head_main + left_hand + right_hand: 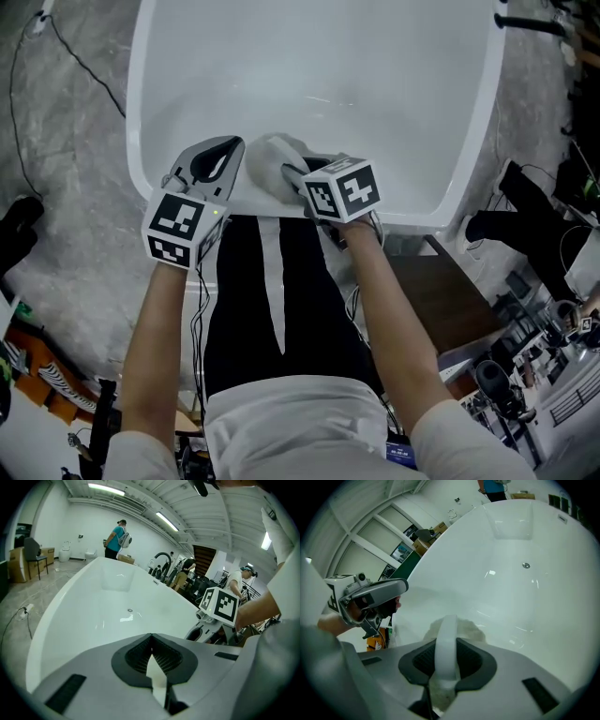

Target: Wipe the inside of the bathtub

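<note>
My right gripper [296,176] is clenched on a white cloth [274,155] at the bathtub's [141,103] near rim. Left gripper [228,148] jaws are together.

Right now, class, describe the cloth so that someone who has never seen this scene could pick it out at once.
Find the white bathtub at the top of the head view, then its near rim. There the right gripper is shut on a crumpled white cloth, the only soft, wrinkled thing against the smooth tub.
</note>
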A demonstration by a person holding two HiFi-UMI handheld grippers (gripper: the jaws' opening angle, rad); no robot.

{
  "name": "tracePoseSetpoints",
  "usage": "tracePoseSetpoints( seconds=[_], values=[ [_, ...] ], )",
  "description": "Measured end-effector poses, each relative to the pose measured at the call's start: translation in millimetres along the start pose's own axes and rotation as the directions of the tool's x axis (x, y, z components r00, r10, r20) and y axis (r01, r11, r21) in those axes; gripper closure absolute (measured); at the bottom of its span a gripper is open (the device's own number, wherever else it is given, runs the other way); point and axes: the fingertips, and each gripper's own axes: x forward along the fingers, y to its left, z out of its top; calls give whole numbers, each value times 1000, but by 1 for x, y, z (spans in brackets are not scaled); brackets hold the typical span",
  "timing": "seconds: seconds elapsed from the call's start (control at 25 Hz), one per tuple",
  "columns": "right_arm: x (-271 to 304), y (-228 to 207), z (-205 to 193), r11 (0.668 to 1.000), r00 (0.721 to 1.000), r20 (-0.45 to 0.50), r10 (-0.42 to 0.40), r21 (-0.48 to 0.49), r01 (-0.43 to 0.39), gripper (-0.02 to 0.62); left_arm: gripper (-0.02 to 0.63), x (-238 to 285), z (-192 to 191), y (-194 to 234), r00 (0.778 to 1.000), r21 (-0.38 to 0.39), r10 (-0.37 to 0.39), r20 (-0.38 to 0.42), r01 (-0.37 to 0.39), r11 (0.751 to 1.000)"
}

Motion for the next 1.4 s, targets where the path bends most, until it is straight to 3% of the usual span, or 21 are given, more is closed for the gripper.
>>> tracePoseSetpoints(
  seconds=[0.4,0.84,1.08,1.4],
  values=[
    [25,47,22,998,999,24,48,-50,-47,499,594,-46,-11,48,991,-90,122,57,-117,989],
    [62,114,52,983,989,60,137,-129,-129,499,594,-102,-23,98,968,-130,230,96,-217,967],
    [73,135,64,977,980,87,177,-137,-164,499,594,-122,-27,111,960,-146,257,114,-239,960],
    [96,122,72,988,987,71,144,-66,-139,499,594,-118,-33,112,965,-120,236,111,-223,967]
  ],
)
